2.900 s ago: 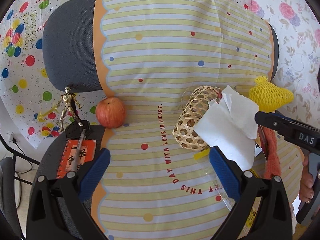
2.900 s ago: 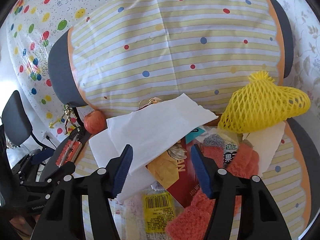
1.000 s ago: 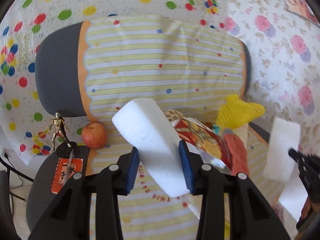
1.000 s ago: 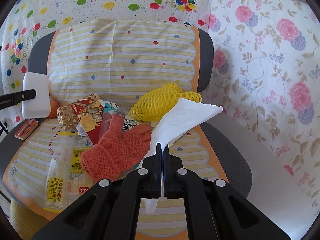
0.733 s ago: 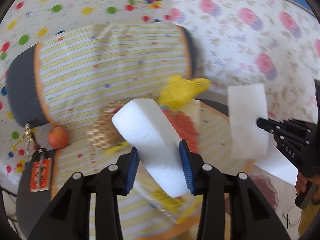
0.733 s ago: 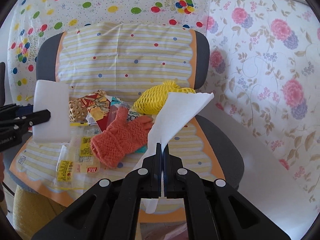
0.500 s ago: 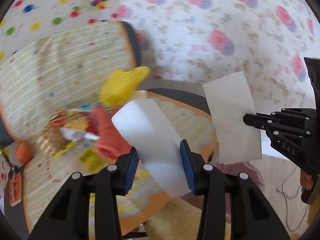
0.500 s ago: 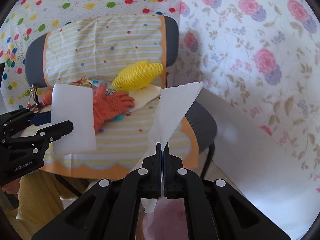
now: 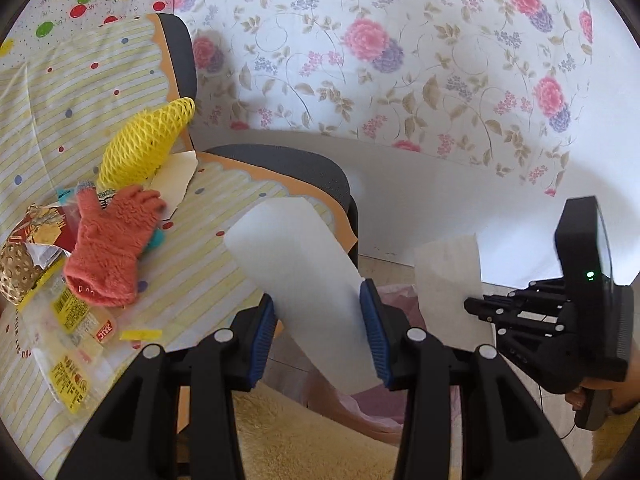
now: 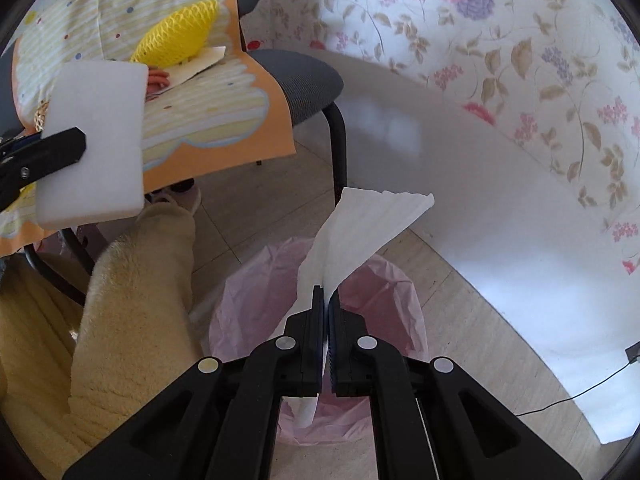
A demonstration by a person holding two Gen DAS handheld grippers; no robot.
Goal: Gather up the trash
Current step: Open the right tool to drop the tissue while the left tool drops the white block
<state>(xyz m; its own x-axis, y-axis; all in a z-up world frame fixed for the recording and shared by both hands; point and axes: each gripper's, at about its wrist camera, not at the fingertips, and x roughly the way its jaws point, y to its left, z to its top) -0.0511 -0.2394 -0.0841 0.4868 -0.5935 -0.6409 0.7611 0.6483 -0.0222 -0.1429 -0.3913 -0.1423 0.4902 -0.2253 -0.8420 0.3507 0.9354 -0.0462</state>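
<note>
My left gripper (image 9: 318, 320) is shut on a white foam block (image 9: 300, 272), which sticks up and left from between the blue pads. My right gripper (image 10: 327, 304) is shut on a white paper tissue (image 10: 360, 232) that fans upward from its tips. It hangs right above a pink bin bag (image 10: 248, 292) on the floor. In the right wrist view the left gripper (image 10: 40, 156) and its foam block (image 10: 96, 136) are at the left, over the chair's front edge. In the left wrist view the right gripper (image 9: 476, 306) with its tissue (image 9: 448, 276) is at the right.
On the chair's striped cover (image 9: 208, 240) lie a yellow foam net (image 9: 144, 148), an orange glove (image 9: 112, 248), plastic wrappers (image 9: 72, 320) and a wicker basket (image 9: 16, 268). A person's leg in cream fleece (image 10: 132, 300) stands beside the bag. The floral wall (image 10: 520, 60) is behind.
Both grippers have swung away from the chair, to the right and downward. The pink bag has come into view under the right gripper. Both grips are unchanged.
</note>
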